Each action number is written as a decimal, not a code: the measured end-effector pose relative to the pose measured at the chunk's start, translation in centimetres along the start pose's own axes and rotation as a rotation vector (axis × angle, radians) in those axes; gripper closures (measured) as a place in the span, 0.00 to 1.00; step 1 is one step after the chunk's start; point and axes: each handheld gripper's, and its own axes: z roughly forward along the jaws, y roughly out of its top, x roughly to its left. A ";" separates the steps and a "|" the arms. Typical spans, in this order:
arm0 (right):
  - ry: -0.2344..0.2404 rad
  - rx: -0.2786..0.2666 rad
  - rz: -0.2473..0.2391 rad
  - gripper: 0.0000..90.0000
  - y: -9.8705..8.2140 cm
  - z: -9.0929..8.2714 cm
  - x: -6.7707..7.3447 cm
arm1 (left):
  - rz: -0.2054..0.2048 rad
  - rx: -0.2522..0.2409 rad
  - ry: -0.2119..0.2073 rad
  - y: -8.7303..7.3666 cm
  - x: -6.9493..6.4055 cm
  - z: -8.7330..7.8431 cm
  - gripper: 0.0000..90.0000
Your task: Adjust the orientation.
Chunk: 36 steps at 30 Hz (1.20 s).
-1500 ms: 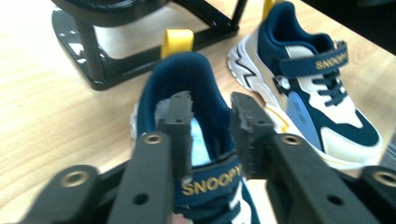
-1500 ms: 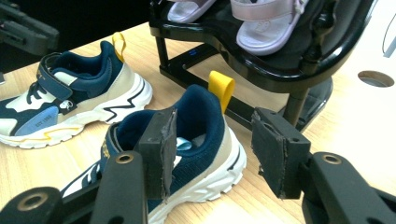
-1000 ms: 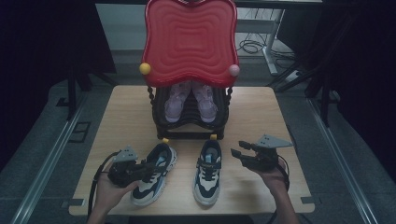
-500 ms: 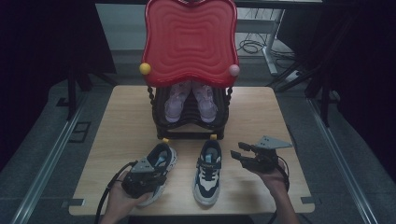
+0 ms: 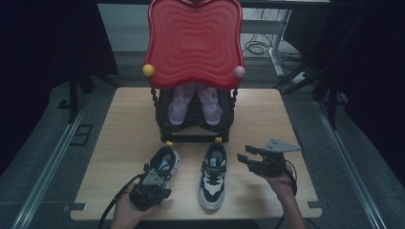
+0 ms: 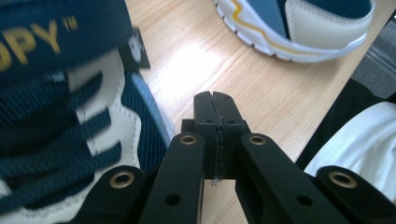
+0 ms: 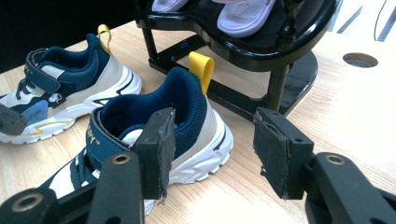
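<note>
A pair of navy, white and cream sneakers stands near the table's front edge. My left gripper (image 5: 160, 191) is shut with nothing in it and hangs low over the toe end of the left sneaker (image 5: 162, 164). In the left gripper view its closed tips (image 6: 215, 100) point at bare wood between the left sneaker's laces (image 6: 60, 116) and the right sneaker's sole (image 6: 299, 28). My right gripper (image 5: 242, 157) stands open just right of the right sneaker (image 5: 212, 174). In the right gripper view the gripper (image 7: 212, 149) faces that sneaker's heel (image 7: 187, 112) without touching it.
A black shoe rack (image 5: 196, 126) with a pair of pink sandals (image 5: 191, 102) stands at mid table under a red wavy top (image 5: 193, 43). The rack's base (image 7: 261, 51) lies close behind the right sneaker. A round hole (image 7: 359, 59) marks the table at the right.
My left gripper has moved right and down, from beside the left sneaker to over its toe end. The right gripper has kept its place.
</note>
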 end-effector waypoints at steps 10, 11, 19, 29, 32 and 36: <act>-0.003 -0.002 0.005 0.54 -0.1 -0.1 -0.1 | -0.020 0.028 0.034 -0.5 0.5 0.0 1.00; -0.003 0.000 0.006 0.54 -0.1 -0.1 -0.1 | -0.021 0.031 0.034 -0.5 0.5 0.0 1.00; -0.004 0.004 0.004 0.54 -0.2 0.1 -0.2 | -0.047 0.037 0.041 -0.9 1.5 -0.7 1.00; -0.006 0.004 0.003 0.54 -0.2 0.1 -0.1 | -0.088 0.048 0.045 -1.9 3.0 -1.5 1.00; -0.007 0.004 0.007 0.54 -0.2 0.1 -0.2 | -0.109 0.043 0.054 -2.1 3.5 -1.7 1.00; -0.006 0.006 0.005 0.54 -0.1 0.2 -0.1 | -0.126 0.040 0.066 -2.3 4.1 -2.0 1.00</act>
